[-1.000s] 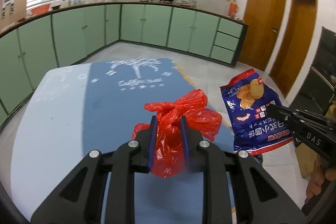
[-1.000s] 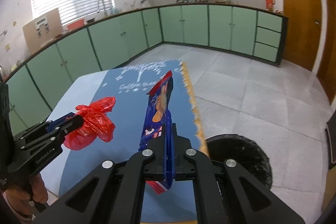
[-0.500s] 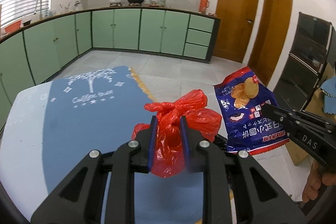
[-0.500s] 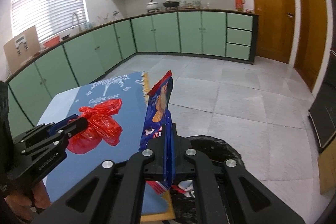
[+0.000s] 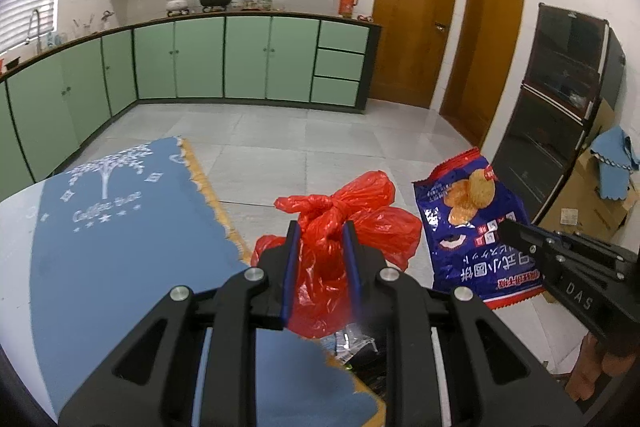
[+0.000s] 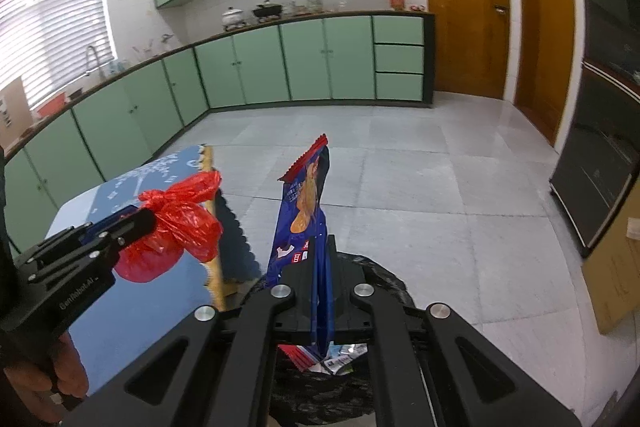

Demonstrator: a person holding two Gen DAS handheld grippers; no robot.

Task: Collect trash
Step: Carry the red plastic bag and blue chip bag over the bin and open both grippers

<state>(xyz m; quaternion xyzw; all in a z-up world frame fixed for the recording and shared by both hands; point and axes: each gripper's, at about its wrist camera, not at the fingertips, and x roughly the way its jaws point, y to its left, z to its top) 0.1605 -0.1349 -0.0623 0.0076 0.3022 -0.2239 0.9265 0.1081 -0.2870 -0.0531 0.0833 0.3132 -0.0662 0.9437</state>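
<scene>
My left gripper [image 5: 319, 239] is shut on a knotted red plastic bag [image 5: 344, 223] and holds it in the air past the table's right edge. It also shows in the right wrist view [image 6: 176, 227]. My right gripper [image 6: 320, 267] is shut on a blue snack packet [image 6: 306, 211] with red ends, held upright. The packet shows at the right of the left wrist view [image 5: 476, 231]. Both items hang over a bin lined with a black bag [image 6: 384, 279], which holds some wrappers.
The table carries a blue cloth [image 5: 120, 247] with a white tree print and a fringed edge. Green cabinets [image 6: 304, 59] line the far walls. A dark cabinet [image 5: 560, 115] and cardboard boxes [image 5: 592, 203] stand at the right. The floor is grey tile.
Both grippers have swung right, off the table, carrying the red bag and the packet. The black bin now lies below them.
</scene>
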